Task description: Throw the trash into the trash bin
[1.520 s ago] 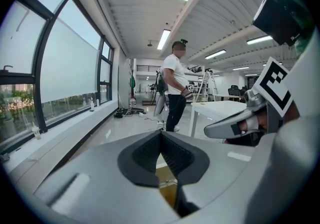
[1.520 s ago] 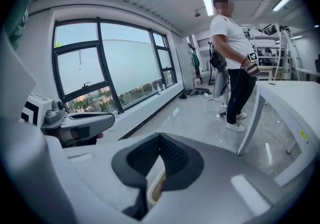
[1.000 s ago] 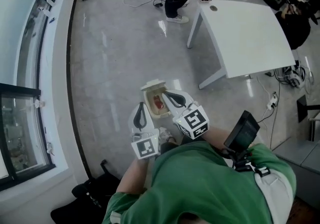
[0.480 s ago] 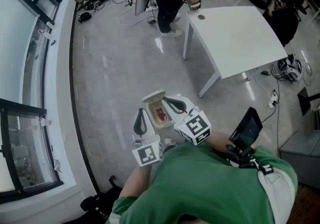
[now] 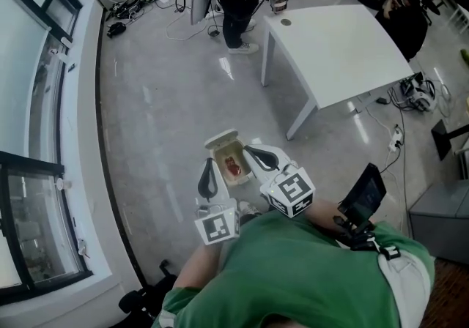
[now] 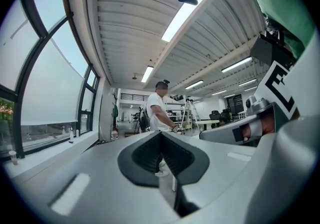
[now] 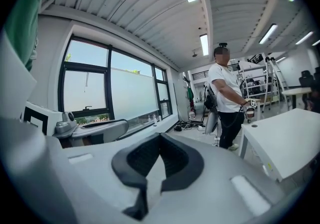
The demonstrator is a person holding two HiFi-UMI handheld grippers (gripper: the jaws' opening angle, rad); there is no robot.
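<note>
Hovering side by side above the floor [image 5: 161, 99], the left gripper [image 5: 209, 167] and right gripper [image 5: 253, 152] each keep their fingers clenched on nothing, while the red trash [image 5: 233, 168] lies inside the open trash bin [image 5: 223, 138] seen between them.

Bare floor [image 5: 161, 99] lies ahead, apparently clear; white table [image 5: 344, 48] stands right.

Desk [image 5: 344, 48]: white
Floor [image 5: 168, 92]: grey — glossy sheen
Bin [image 5: 223, 140]: cream, red inside
Marker cubes [image 5: 292, 192]: black-and-white squares
Shirt [image 5: 293, 275]: green
</note>
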